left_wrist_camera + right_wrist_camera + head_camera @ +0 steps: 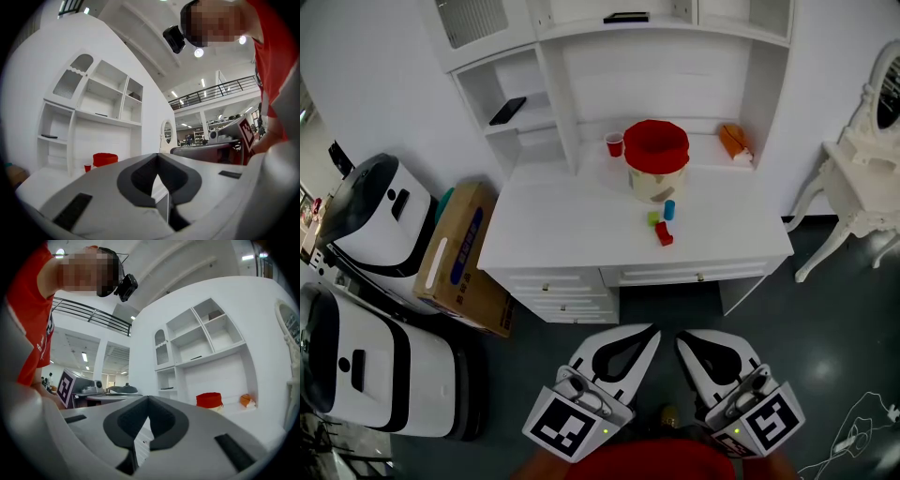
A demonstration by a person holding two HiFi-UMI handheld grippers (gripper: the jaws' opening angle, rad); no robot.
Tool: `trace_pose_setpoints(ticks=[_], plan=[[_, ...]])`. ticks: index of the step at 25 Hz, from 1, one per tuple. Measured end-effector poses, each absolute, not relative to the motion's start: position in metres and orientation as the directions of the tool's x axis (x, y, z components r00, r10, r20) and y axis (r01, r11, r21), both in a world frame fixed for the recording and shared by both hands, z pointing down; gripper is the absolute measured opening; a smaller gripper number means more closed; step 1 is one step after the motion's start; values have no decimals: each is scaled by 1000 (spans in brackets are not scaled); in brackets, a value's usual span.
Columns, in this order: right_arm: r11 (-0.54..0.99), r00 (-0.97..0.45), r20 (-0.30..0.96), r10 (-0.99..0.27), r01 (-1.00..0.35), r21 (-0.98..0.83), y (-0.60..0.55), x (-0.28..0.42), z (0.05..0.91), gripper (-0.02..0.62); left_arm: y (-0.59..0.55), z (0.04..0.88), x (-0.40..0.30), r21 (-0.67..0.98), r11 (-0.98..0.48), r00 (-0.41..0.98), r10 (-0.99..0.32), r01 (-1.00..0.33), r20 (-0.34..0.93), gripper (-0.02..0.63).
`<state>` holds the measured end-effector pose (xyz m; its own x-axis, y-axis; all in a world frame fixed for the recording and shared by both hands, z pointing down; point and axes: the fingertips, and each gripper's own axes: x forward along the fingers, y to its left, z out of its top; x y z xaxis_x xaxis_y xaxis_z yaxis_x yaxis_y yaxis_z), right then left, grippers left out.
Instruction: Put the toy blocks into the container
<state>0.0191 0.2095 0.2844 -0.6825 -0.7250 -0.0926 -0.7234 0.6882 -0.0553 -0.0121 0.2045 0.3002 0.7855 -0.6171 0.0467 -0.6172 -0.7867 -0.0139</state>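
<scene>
Head view. Task not started as far as can be seen. All three toy blocks lie on the white worktop [553, 225], outside the container [656, 159]: blue block [669, 208] nearest the container and just in front of its base, green block [653, 218] just beside the blue one, red block [664, 233] closest to the front edge. The container has a red rim and stands toward the back of the worktop. A red cup [614, 144] is to its left and an orange item [734, 141] to its right. Its contents cannot be seen from here. Judgement: three blocks left to move, none confirmed in.

Left gripper [649, 332] and right gripper [684, 339] are low in the frame, side by side and close to the person's body, well apart from the worktop. Both point forward toward the desk, tips angled slightly toward each other. A cardboard box [459, 258] stands on the floor left of the desk.

Left gripper view. The left gripper [157, 157] is held level with its jaws clenched together, tips meeting and nothing between them. The container [105, 159] and the red cup [87, 167] show far off to the left of the jaws. No blocks can be made out.

Right gripper view. The right gripper [147, 399] is also level, jaws pressed closed and empty. The container [209, 400] and the orange item [247, 401] sit in the distance to the right. The blocks are not visible.

Judgement: both hands are in a rest pose. An approach to the worktop and opening of the jaws is needed before any pick.
</scene>
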Motion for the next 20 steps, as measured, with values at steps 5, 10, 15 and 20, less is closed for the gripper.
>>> trace_pose_setpoints(ticks=[5,10,15,20], plan=[[681,-676,-81,-732,-730,-63,207,18,288,15,203,301,-14,-10,-785,785,-619,-619,42,11],[677,-674,-73,-736,-733,-67,202,11,287,15,198,300,-21,-8,-785,784,-619,-620,41,11],[673,-670,-60,-740,-737,-67,197,-1,290,15,190,304,-32,7,-782,782,-622,-623,36,11],[653,-651,-53,-757,-755,-65,187,-15,289,15,179,302,-46,15,-790,790,-613,-613,16,11]])
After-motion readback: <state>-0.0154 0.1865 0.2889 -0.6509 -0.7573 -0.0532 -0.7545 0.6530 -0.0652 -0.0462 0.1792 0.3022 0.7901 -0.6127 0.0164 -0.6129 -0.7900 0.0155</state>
